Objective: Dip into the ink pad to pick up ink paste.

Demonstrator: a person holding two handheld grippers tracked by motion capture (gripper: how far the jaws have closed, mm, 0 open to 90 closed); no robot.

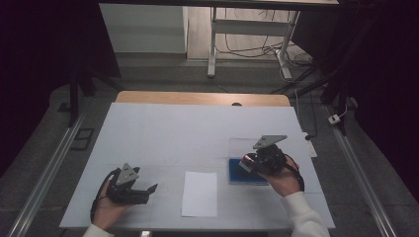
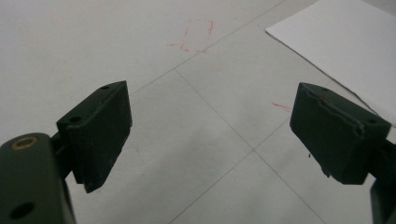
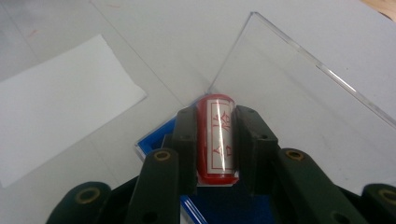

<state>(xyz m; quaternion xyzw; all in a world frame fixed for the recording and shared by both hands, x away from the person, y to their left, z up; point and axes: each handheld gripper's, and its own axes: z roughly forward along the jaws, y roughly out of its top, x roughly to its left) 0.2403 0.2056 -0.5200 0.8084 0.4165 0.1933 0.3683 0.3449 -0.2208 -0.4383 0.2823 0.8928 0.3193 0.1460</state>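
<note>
Red stamp [image 3: 217, 140] is clamped between the right gripper [image 3: 215, 135] fingers above its blue case [image 1: 247, 173], presumably lifted for stamping the white paper [image 1: 199, 193]; left gripper [image 1: 141, 190] fingers are spread, idle.

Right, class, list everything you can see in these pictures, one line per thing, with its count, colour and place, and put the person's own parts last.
Stamp: one, red with a white label of red characters, clamped between the right tongs' jaws above the blue pad.
Ink pad case: one, blue base with a clear lid standing open, right side of the table.
Sheet of paper: one, white, near the front edge, middle of the table.
Table: one, covered in white with faint grid lines and small red marks, wooden edge at the far side.
Metal frame: one, white, on the floor beyond the table, with cables.
Left tongs: one, black, jaws wide apart and empty, low over the table's left front.
Right tongs: one, black, shut on the stamp.
Hands: two, one on each tongs, white sleeve on the right.
</note>
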